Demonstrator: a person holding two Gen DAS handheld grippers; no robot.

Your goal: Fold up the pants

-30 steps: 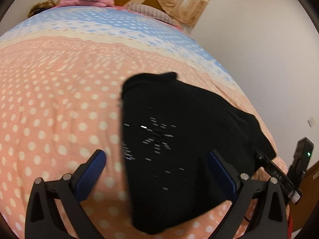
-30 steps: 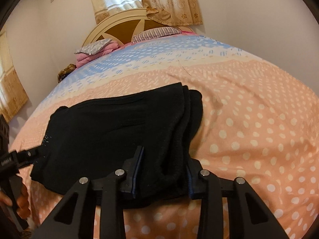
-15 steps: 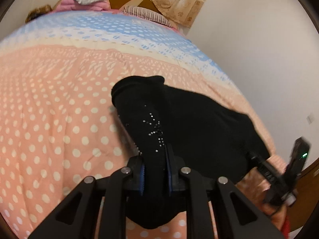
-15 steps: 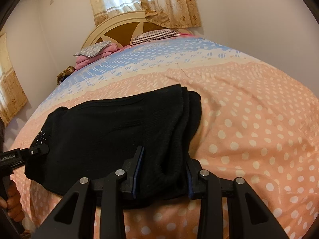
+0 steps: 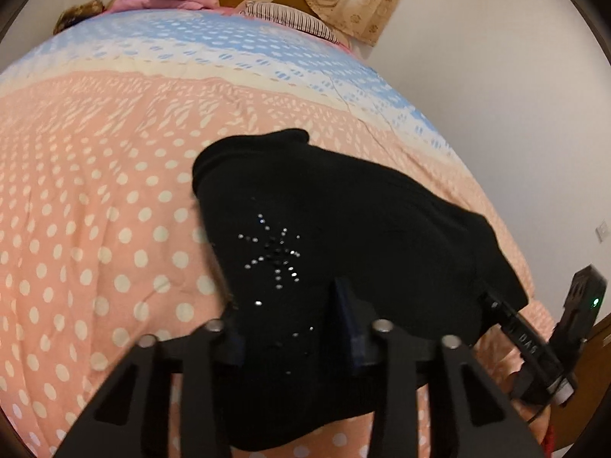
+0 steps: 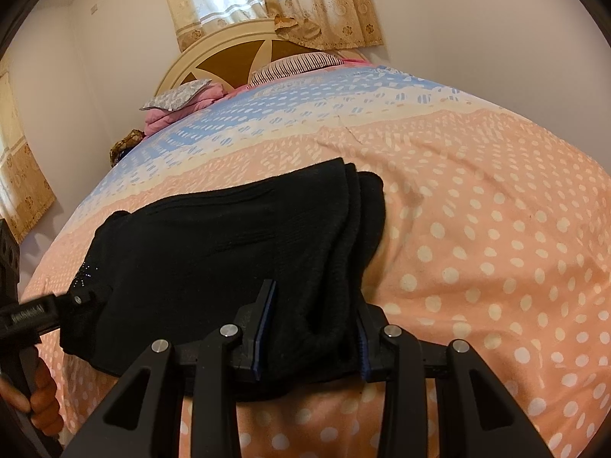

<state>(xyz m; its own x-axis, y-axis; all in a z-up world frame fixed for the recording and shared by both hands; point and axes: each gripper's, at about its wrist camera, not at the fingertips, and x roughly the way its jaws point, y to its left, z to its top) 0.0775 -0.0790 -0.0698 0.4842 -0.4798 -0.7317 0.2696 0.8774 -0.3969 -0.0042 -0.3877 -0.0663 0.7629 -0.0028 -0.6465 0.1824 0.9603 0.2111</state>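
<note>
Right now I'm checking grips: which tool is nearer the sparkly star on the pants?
Left. The left tool straddles the pants just below the rhinestone star, jaws opening; the right tool grips the opposite end.

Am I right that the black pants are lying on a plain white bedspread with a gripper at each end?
Not quite. Both wrist views show the black pants on a peach polka-dot bedspread, not plain white. The left gripper and right gripper are indeed at opposite ends.
</note>
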